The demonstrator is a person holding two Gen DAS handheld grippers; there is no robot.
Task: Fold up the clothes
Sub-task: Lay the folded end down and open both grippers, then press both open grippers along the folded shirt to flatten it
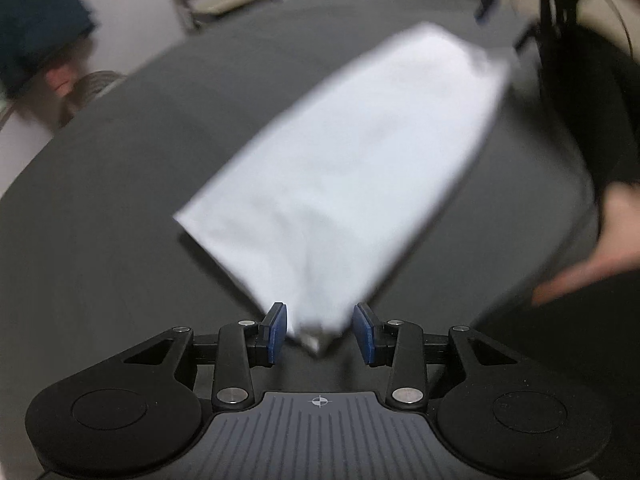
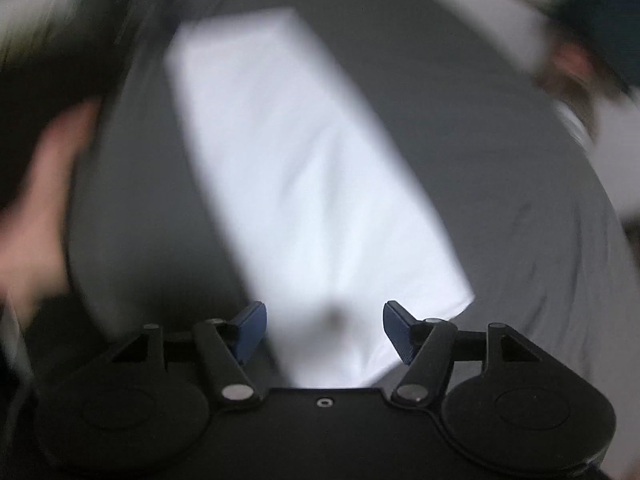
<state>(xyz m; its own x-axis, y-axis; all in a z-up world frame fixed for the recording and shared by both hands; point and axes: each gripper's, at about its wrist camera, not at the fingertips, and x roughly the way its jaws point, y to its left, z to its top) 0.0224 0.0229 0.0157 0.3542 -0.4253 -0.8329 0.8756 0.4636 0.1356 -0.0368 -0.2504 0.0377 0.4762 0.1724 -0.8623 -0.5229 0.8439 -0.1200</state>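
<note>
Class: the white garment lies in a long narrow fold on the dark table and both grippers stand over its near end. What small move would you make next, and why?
Probably close both grippers on the near corners to fold it in half. The white garment lies flat in a long strip on the table; the left gripper and right gripper stand open, pads clear of the cloth.

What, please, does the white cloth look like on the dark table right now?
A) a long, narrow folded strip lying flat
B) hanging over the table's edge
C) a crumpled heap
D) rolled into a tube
A: the white cloth lies flat on the dark table as a long, narrow folded strip, in both wrist views.
</note>
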